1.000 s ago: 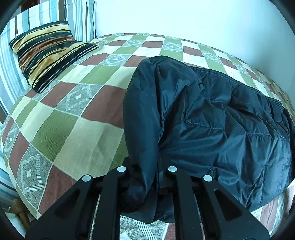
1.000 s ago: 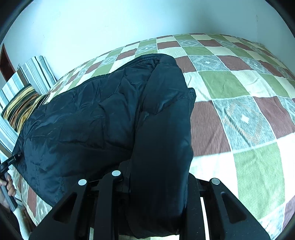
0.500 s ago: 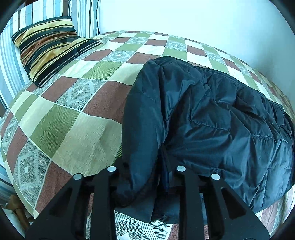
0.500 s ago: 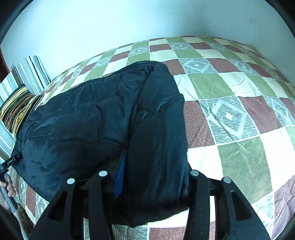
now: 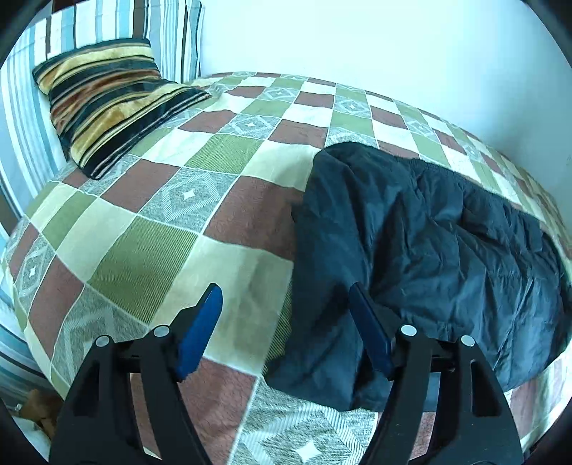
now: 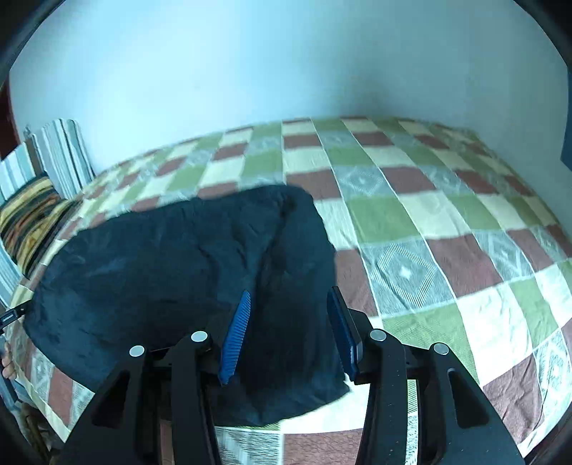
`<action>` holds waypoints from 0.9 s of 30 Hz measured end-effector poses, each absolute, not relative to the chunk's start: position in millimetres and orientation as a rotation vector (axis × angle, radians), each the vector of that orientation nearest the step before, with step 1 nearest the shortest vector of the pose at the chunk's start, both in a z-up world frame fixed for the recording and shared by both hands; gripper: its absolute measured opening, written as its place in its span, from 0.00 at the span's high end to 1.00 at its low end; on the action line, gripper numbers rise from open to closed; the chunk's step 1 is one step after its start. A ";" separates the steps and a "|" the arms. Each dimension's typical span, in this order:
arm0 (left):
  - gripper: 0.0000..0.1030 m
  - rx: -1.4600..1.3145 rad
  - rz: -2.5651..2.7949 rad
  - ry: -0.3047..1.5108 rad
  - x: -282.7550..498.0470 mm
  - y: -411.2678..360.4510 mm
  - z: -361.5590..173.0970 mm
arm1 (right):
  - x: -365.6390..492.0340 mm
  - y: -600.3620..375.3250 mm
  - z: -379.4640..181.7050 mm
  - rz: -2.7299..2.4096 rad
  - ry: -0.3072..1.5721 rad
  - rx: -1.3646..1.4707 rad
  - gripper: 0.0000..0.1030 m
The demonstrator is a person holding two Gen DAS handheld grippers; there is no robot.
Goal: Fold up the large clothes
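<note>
Both grippers, left (image 5: 284,325) and right (image 6: 291,331), have just released the jacket (image 5: 411,250); only the right view shows a hand (image 6: 6,361).

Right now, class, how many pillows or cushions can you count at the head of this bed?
2. A velvety striped cushion in gold, brown and black lies on the checked bedspread. A blue-and-white striped pillow stands behind it. More may be hidden beyond the frame.
</note>
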State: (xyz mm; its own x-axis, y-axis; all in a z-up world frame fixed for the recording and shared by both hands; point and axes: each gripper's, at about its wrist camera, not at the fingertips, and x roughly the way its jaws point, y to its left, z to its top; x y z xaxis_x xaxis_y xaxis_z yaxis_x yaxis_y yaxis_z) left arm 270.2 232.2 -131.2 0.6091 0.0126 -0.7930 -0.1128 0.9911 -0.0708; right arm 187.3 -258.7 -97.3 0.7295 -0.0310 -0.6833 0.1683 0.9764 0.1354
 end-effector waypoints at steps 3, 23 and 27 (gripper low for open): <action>0.28 -0.149 -0.011 0.937 291.9 236.4 -126.6 | 194.1 -239.6 -87.9 -0.062 0.724 0.170 0.56; 0.18 -0.075 -0.130 1.171 378.3 223.6 -187.1 | 217.4 -166.0 -99.7 0.078 0.759 0.093 0.56; 0.18 -0.074 -0.135 1.183 382.1 222.0 -190.0 | 217.4 -162.0 -100.5 0.084 0.760 0.092 0.56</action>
State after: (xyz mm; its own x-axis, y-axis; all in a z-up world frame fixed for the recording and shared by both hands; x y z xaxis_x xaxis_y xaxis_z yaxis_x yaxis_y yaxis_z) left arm 382.1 222.0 -190.0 0.3714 -0.1438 -0.9173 0.0660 0.9895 -0.1284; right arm 217.4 -162.0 -100.5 0.7221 0.1093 -0.6831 -0.0425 0.9926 0.1138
